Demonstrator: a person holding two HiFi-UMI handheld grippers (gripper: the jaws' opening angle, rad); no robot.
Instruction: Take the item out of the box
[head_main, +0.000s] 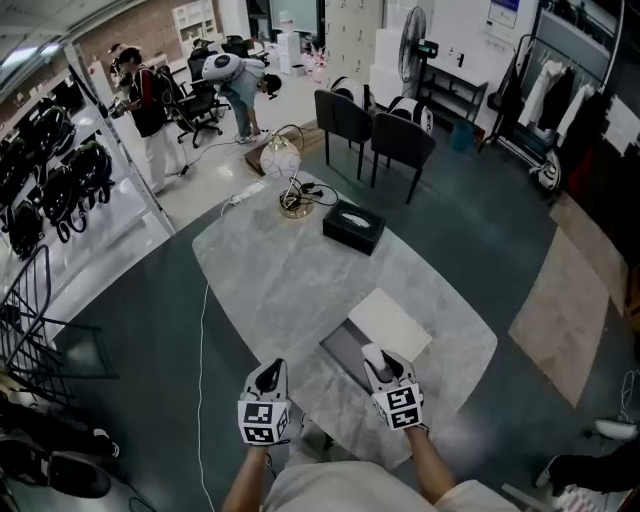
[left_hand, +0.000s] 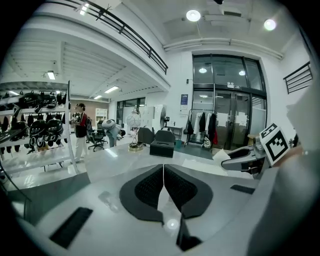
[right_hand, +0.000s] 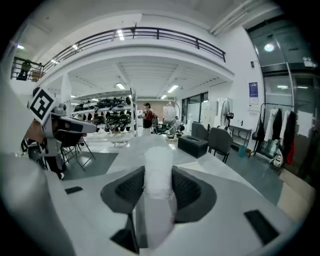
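A flat grey box (head_main: 343, 352) lies open near the table's front edge, its white lid (head_main: 391, 323) resting across its far side. My right gripper (head_main: 379, 358) hovers over the box, shut on a white, frosted-looking item (right_hand: 159, 161) that stands up between its pads (right_hand: 186, 189). In the head view this item is hidden by the gripper. My left gripper (head_main: 268, 372) is to the left of the box, over the table edge, shut with nothing in it; its pads (left_hand: 145, 187) meet. In the left gripper view the right gripper (left_hand: 246, 159) shows at the right.
A black tissue box (head_main: 353, 226) and a lamp-like ornament (head_main: 286, 172) with a cable stand at the far end of the marble table (head_main: 270, 275). Two dark chairs (head_main: 378, 135) stand beyond it. People work at the back left, next to racks of helmets (head_main: 55, 180).
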